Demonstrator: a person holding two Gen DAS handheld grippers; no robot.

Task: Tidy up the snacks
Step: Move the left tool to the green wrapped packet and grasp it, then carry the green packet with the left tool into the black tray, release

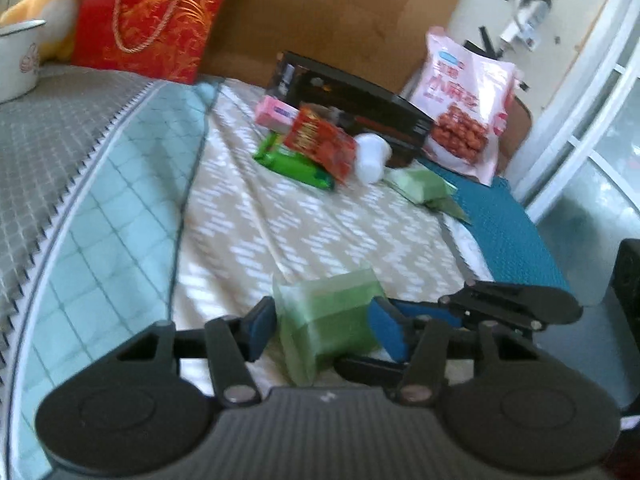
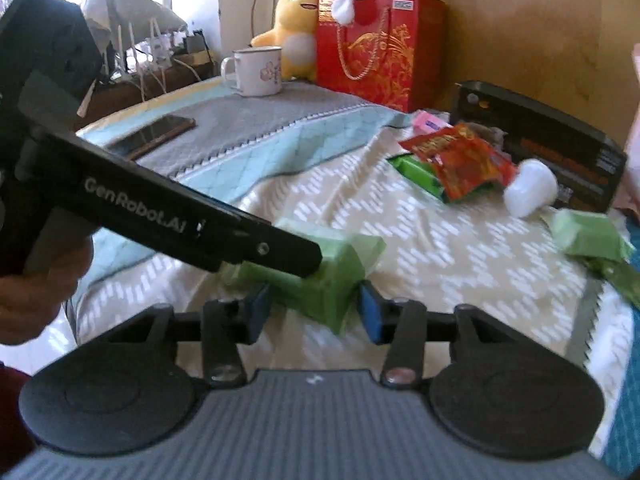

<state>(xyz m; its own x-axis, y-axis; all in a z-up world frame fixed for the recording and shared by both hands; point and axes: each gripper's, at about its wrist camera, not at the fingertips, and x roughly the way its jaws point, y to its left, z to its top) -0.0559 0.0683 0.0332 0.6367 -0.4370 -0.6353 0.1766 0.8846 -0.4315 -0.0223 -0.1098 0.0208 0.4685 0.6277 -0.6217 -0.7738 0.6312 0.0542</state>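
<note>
Sunlit bedding fills both views: a bed [image 1: 304, 236] spread with a beige zigzag-patterned cover, a teal quilt to the left, and a brown headboard at the far side.

A pale green snack packet [image 1: 332, 320] lies near, and both grippers flank it. The left gripper [image 1: 324, 328] has its blue pads either side of the packet. Its left pad seems just to touch the wrapper, and the right pad stands a little off, so I judge it loosely closed around the packet, not clamped. The right gripper [image 2: 316, 312] straddles the same packet [image 2: 320, 280] with small gaps showing at both pads, so it is released.

Only one gripper should take the packet. It should squeeze the packet's firm body, not the loose wrapper flaps, lift straight, then carry it to the far pile, where a red packet [image 1: 320, 144], a bright green packet [image 1: 296, 164], a pink packet [image 1: 276, 114], a white cup [image 1: 372, 158] and a second pale green packet [image 1: 420, 186] sit by a black box [image 1: 360, 108].

"GenRobot.AI" reads on the left gripper's arm [image 2: 160, 208]. Print on the pink bag [image 1: 464, 120] and the red gift bag [image 1: 148, 20] is too blurred to read.
</note>
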